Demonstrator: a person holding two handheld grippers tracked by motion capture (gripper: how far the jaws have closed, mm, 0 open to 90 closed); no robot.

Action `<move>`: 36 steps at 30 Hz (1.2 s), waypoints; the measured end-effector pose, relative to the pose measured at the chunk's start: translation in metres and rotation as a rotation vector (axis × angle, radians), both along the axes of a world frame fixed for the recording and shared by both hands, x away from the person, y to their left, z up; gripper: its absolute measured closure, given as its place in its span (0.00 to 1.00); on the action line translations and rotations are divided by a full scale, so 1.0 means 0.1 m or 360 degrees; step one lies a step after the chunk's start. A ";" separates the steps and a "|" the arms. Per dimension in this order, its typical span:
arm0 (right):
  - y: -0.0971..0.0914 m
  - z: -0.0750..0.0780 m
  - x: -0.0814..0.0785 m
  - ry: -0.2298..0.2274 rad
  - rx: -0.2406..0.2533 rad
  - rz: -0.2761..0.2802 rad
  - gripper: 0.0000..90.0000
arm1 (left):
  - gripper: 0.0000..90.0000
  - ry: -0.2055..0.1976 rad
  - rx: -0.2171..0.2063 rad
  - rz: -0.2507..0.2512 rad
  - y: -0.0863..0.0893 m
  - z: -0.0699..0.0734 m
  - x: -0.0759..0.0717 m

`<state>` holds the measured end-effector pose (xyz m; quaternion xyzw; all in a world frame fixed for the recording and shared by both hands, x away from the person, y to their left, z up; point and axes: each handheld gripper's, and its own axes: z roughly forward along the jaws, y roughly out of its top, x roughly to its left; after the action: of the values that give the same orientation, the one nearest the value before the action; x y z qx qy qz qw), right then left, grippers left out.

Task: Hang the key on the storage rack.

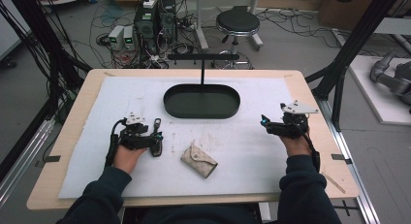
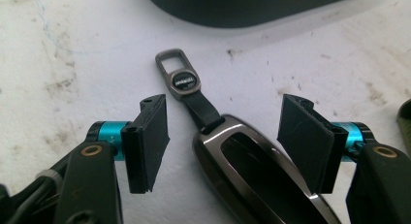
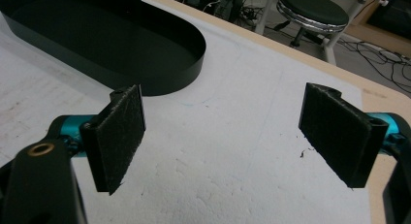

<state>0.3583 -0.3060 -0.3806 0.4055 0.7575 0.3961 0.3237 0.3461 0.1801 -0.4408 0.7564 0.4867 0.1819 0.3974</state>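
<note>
Fingers [image 2: 148, 141] of our left gripper [image 2: 228, 136] stand apart around the key fob [image 2: 252, 170] lying on the desk [image 1: 310, 185]; we should centre before squeezing. Our right gripper [image 3: 232, 136] gapes empty.

Black oval tray [image 1: 201, 101], white mat [image 1: 252, 151], seemingly beige pouch [image 1: 198, 159]

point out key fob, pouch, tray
key fob [image 2: 252, 170], left gripper view, its dark body
pouch [image 1: 198, 159], high view, middle of its flap
tray [image 1: 202, 101], high view, its bare floor
</note>
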 end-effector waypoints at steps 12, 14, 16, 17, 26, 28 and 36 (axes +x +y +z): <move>0.00 -0.01 0.01 0.0008 -0.0010 0.0003 0.19 | 0.43 0.0101 0.0052 -0.0069 -0.04 -0.05 0.03; 0.00 -0.01 0.01 0.0006 -0.0014 0.0004 0.19 | 0.44 0.0107 0.0096 -0.0083 -0.02 -0.02 0.05; 0.00 -0.01 0.00 0.0006 -0.0006 0.0000 0.19 | 0.46 0.0106 0.0146 -0.0074 0.02 -0.02 0.06; 0.00 0.00 0.00 0.0003 -0.0008 0.0001 0.19 | 0.46 0.0117 0.0156 -0.0070 0.05 -0.01 0.08; 0.00 -0.01 0.01 0.0006 -0.0010 0.0006 0.19 | 0.38 0.0089 0.0150 0.0105 0.31 0.00 0.13; 0.00 -0.01 0.01 0.0008 -0.0014 0.0008 0.19 | 0.36 0.0081 0.0154 0.0105 0.30 -0.01 0.13; 0.01 -0.01 0.01 0.0010 -0.0016 0.0005 0.19 | 0.45 0.0110 0.0235 0.0116 0.23 -0.02 0.10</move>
<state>0.3589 -0.3053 -0.3815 0.4038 0.7612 0.3916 0.3227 0.3557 0.2032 -0.4431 0.7712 0.5127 0.2056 0.3166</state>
